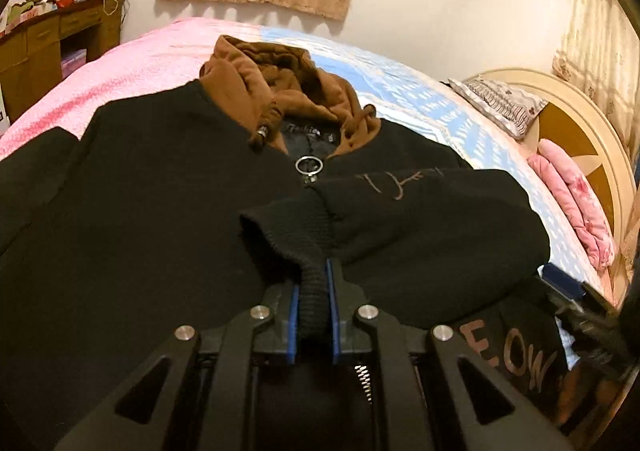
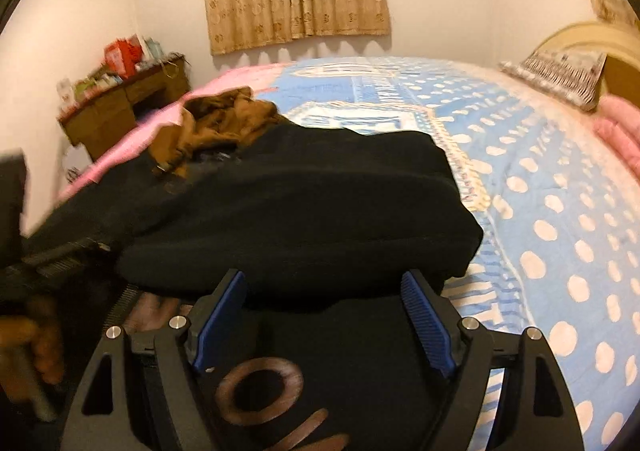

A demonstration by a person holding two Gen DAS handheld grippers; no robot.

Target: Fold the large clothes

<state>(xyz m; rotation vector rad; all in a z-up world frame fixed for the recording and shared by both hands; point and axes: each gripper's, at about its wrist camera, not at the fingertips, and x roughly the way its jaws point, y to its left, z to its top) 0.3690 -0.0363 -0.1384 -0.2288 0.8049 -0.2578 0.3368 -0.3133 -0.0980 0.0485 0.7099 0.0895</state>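
Presently: left gripper (image 1: 314, 299) is clenching ribbed cuff (image 1: 314, 291) of black brown-hooded zip jacket (image 1: 160, 211); right gripper (image 2: 324, 315) is gaping; folding barely begun.

Black hoodie (image 2: 304, 203) between spread fingers (image 2: 428, 315)

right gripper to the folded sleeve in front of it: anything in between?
Nothing visible. The right gripper is open, its blue pads either side of the black hoodie, with the folded sleeve just ahead and only hoodie fabric under the jaws. The left gripper is off to the side, shut on the ribbed cuff.
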